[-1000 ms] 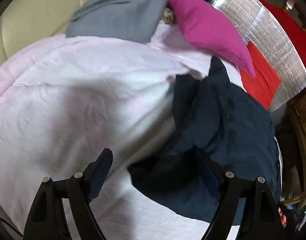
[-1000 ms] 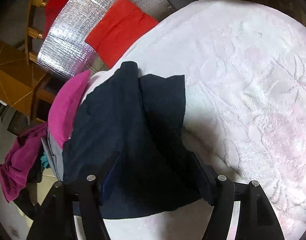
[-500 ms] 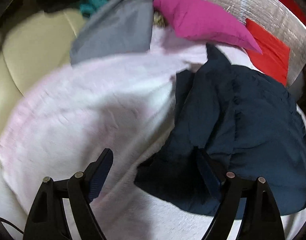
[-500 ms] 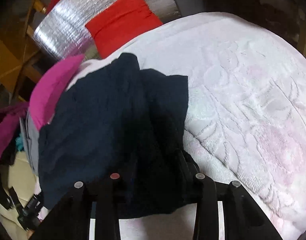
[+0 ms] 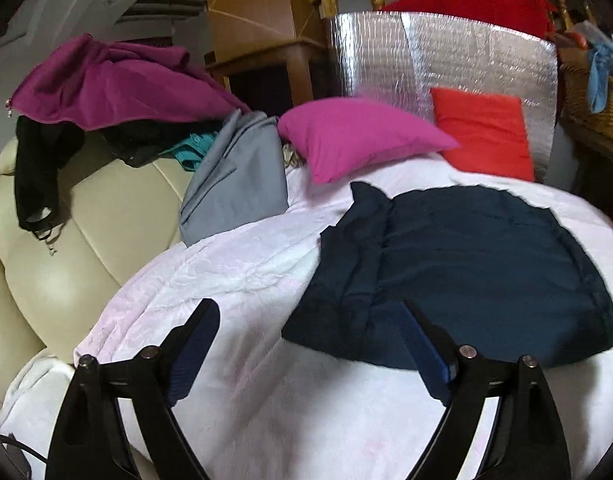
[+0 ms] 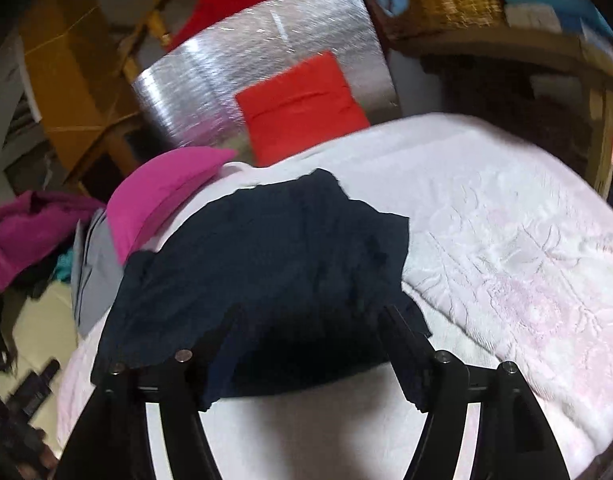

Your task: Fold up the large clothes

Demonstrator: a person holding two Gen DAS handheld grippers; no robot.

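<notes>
Both grippers have drawn back and up from the dark navy garment (image 5: pixel 458 272), which has gone from bunched to lying folded flat on the pale pink quilt (image 5: pixel 234 272). In the left wrist view the left gripper (image 5: pixel 306 340) has just been opening and stands spread with nothing between its pads; a magenta pillow (image 5: pixel 358 136) and a grey garment (image 5: pixel 238 180) lie beyond. In the right wrist view the right gripper (image 6: pixel 310 344) has likewise just been opening; its jaws stand apart above the garment's near edge, gripping nothing; a red cushion (image 6: pixel 302 108) leans on a silver foil board (image 6: pixel 242 60).
</notes>
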